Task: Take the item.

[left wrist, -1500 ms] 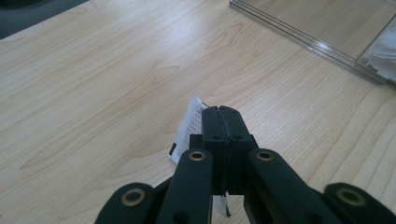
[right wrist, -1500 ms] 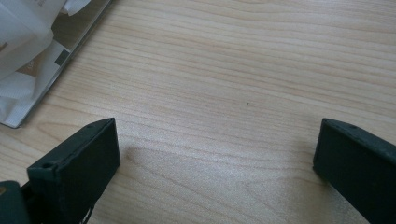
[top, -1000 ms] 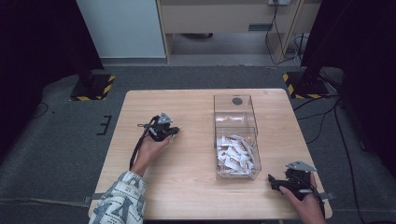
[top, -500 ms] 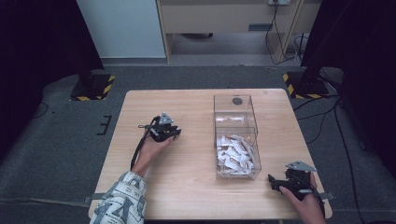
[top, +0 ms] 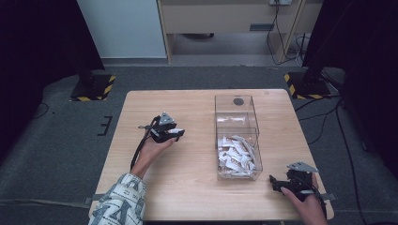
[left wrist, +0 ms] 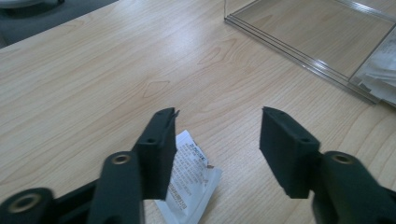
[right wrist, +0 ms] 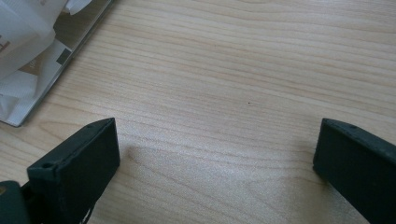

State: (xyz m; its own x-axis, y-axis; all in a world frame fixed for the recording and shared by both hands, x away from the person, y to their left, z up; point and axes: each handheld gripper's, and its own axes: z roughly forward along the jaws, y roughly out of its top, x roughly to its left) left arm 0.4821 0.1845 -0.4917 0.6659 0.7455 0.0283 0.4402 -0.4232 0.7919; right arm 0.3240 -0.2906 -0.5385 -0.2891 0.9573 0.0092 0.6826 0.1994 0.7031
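I read the job as moving white packets between the clear bin and the table, one at a time. The wooden table (top: 187,197) carries the clear two-compartment bin (top: 237,136) off to the right of my left gripper (top: 172,133) and just ahead and to the left of my right gripper (top: 281,183). The bin's near compartment holds a heap of white packets (top: 236,154); the far compartment looks bare apart from a dark round mark on its floor.

One single packet (left wrist: 189,179) lies flat on the wood directly under my left gripper, partly tucked behind its left jaw. Those jaws stand apart and grip nothing; the packet looks released, or not yet taken, and I cannot tell which. So I judge the work barely begun: one packet out, the heap left.

My right gripper rests near the table's near right corner, jaws spread wide over bare wood, with the bin's corner and some packets just off its left jaw.

Nothing stands between either tool and the bin. The bin's tall clear walls are the one hindrance: any reach must go over the rim.
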